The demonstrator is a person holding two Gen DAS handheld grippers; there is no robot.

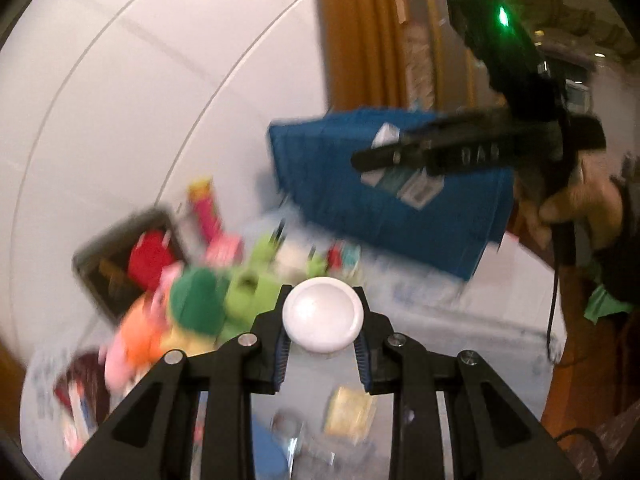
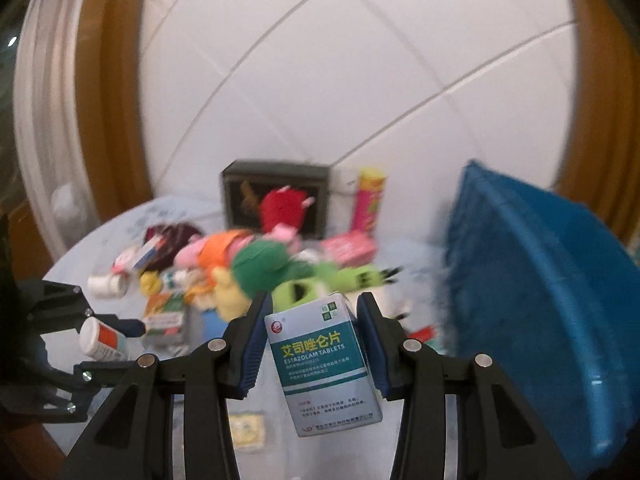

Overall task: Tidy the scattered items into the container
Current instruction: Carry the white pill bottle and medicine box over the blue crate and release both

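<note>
Left wrist view: left tool (image 1: 323, 334) pinches white-capped pill bottle (image 1: 323, 317) above worktop (image 1: 500, 300); blue bin (image 1: 384, 200) behind, right.
Right wrist view: right tool (image 2: 311, 340) clamps Estazolam tablet box (image 2: 324, 364); blue bin (image 2: 540, 312) right, plush toys (image 2: 256, 264) scattered beyond.

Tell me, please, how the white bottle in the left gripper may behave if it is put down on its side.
The bottle looks round, with a smooth domed cap, so on its side it would probably roll. Its plastic seems stiff; the left gripper pads do not dent it. It is likely light.
</note>
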